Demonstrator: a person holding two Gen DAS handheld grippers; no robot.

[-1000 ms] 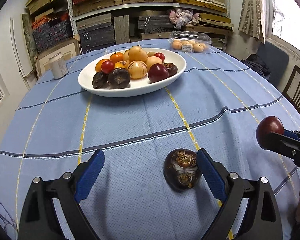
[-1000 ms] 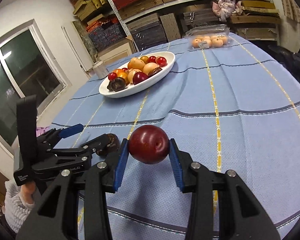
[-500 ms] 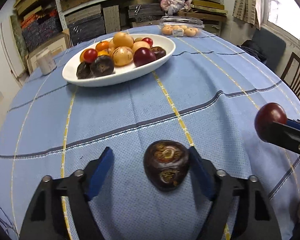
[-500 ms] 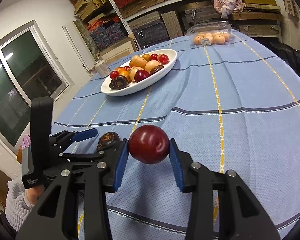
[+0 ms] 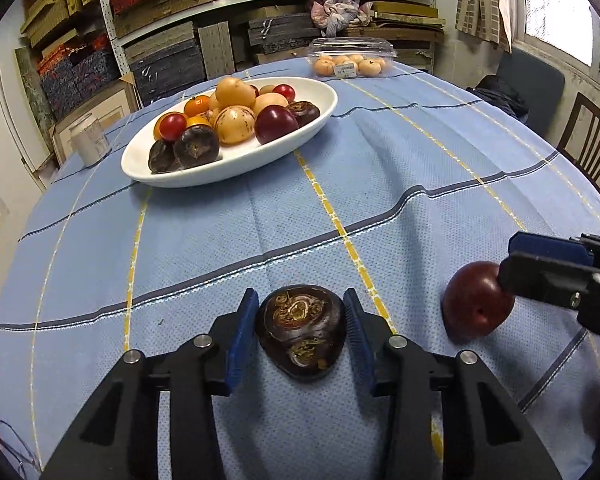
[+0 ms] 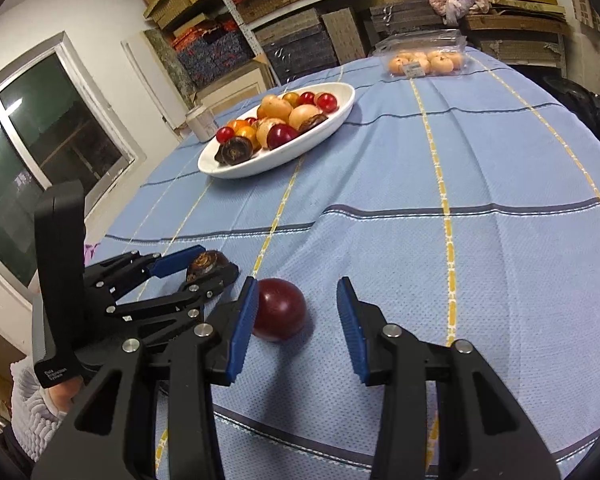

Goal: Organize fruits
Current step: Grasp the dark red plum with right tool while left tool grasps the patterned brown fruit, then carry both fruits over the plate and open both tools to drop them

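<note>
My left gripper (image 5: 300, 332) is shut on a dark brown water chestnut (image 5: 301, 332), low over the blue tablecloth. It also shows in the right wrist view (image 6: 208, 261). My right gripper (image 6: 296, 316) is open; a dark red plum (image 6: 279, 309) lies on the cloth beside its left finger, also seen in the left wrist view (image 5: 476, 300). A white oval dish (image 5: 236, 160) holding several fruits stands farther back, also in the right wrist view (image 6: 296, 152).
A clear plastic box of orange fruits (image 5: 350, 62) sits at the table's far edge. A small white jar (image 5: 89, 140) stands left of the dish. A wooden chair (image 5: 588, 144) and shelves of boxes surround the table.
My left gripper closed around the water chestnut. My right gripper opened and the red plum it held now lies on the cloth.
</note>
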